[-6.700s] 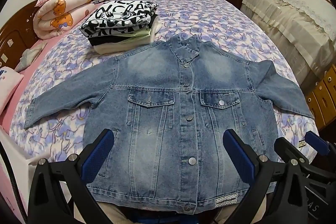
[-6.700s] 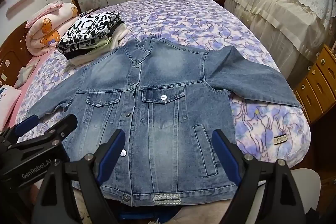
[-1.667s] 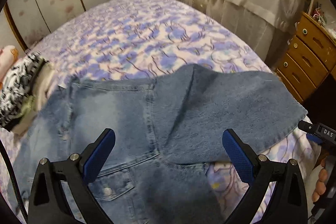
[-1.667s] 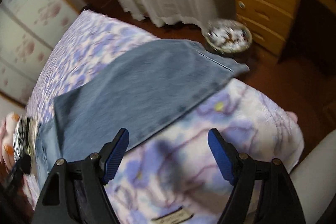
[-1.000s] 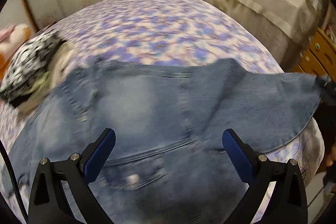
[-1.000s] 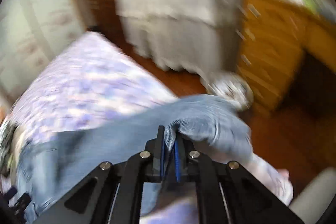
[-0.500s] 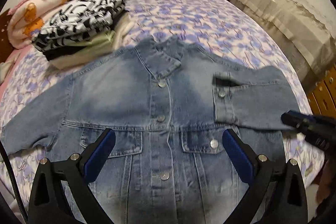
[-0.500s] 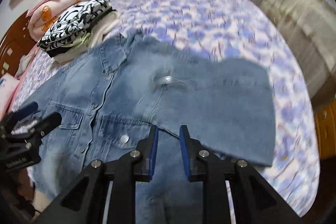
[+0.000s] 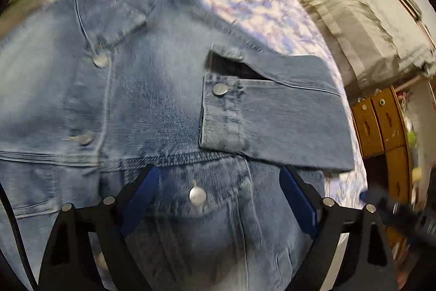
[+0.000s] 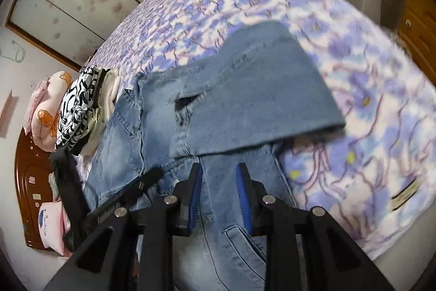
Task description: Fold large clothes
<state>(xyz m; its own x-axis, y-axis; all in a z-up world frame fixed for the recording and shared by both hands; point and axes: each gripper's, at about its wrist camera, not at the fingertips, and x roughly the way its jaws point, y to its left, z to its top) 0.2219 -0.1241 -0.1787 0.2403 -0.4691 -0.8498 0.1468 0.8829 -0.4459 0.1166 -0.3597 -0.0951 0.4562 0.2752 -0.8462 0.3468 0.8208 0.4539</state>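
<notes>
A blue denim jacket lies front up on the bed. Its right sleeve is folded in across the chest, cuff button showing. My left gripper is open and empty, low over the chest pocket just below the folded sleeve. In the right wrist view the jacket and folded sleeve show too. My right gripper is partly open with a narrow gap and holds nothing, over the jacket's right side below the sleeve. The left gripper's body shows at the left.
The bed has a purple floral cover. A stack of folded clothes and a pink teddy quilt lie at the bed's far left. A wooden drawer unit and a covered piece of furniture stand right of the bed.
The right gripper took the sleeve's cuff, carried it inward over the chest and let go. Both grippers have since dropped lower and closer to the jacket's right side.
</notes>
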